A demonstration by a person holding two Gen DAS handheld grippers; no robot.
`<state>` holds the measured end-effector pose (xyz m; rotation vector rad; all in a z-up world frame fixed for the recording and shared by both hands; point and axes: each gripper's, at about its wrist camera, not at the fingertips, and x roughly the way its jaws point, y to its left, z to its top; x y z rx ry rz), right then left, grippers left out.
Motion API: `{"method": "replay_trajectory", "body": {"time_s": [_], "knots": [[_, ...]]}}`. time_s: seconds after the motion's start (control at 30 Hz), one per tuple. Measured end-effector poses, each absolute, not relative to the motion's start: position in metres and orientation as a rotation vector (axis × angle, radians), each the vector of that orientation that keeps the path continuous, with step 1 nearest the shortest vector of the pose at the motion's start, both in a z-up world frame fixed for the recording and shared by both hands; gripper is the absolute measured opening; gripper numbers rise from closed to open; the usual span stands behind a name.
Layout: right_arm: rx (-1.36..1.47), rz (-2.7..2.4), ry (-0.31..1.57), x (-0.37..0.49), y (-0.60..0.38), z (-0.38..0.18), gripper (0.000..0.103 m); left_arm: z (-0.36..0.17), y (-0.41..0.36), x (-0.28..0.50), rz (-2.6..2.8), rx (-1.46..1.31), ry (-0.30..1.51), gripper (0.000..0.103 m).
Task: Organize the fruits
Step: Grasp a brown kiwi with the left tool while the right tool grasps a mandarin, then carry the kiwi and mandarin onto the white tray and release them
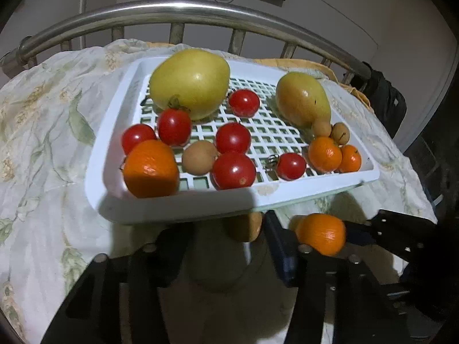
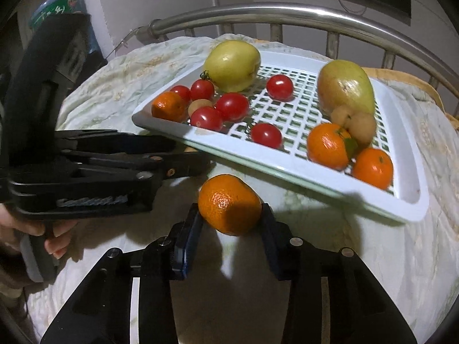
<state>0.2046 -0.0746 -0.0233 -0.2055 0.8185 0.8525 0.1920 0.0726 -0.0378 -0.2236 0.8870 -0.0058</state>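
A white slotted tray [image 1: 109, 172] [image 2: 413, 200] lies on the bed. It holds two yellow-green mangoes [image 1: 190, 81] [image 2: 345, 86], several red tomatoes [image 1: 233, 138] [image 2: 232, 106], oranges [image 1: 152, 169] [image 2: 328, 146] and small brown fruits [image 1: 199, 157] [image 2: 361, 126]. My right gripper [image 2: 231, 218] is shut on an orange [image 2: 229, 203] just in front of the tray; that orange also shows in the left wrist view [image 1: 322, 233]. My left gripper [image 1: 226, 236] holds a small brownish fruit [image 1: 248, 226] between its fingers under the tray's near rim, partly hidden.
A floral quilt [image 1: 43, 120] covers the bed. A steel headboard rail [image 1: 172, 10] [image 2: 315, 13] curves behind the tray. A dark bag [image 1: 384, 100] sits at the right. The left gripper's body [image 2: 86, 166] fills the left of the right wrist view.
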Motion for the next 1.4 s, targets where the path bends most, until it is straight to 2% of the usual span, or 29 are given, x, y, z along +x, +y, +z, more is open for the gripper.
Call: {"method": "replay_trajectory", "body": {"time_s": [0.03, 0.07, 0.13, 0.53, 0.9, 1.17, 1.4], "knots": [[-0.192, 0.849, 0.824, 0.204, -0.079, -0.023, 0.038, -0.038, 0.071, 0.192, -0.013, -0.220, 0.884, 0.043], [-0.183, 0.844, 0.827, 0.203, -0.081, -0.023, 0.038, -0.038, 0.069, 0.193, -0.023, -0.221, 0.885, 0.033], [-0.166, 0.836, 0.832, 0.201, -0.087, -0.023, 0.038, -0.038, 0.064, 0.192, -0.050, -0.222, 0.889, 0.027], [-0.059, 0.817, 0.829, 0.189, -0.117, -0.019, 0.038, -0.022, 0.060, 0.153, -0.072, -0.206, 0.843, 0.026], [0.035, 0.763, 0.774, 0.191, -0.159, 0.005, 0.038, 0.021, 0.061, 0.124, -0.072, -0.176, 0.718, 0.026], [0.073, 0.669, 0.718, 0.219, -0.185, 0.030, 0.038, 0.045, 0.081, 0.143, -0.023, -0.195, 0.661, 0.026], [0.097, 0.600, 0.739, 0.263, -0.182, 0.033, 0.038, 0.041, 0.096, 0.179, 0.010, -0.227, 0.684, 0.026]]}}
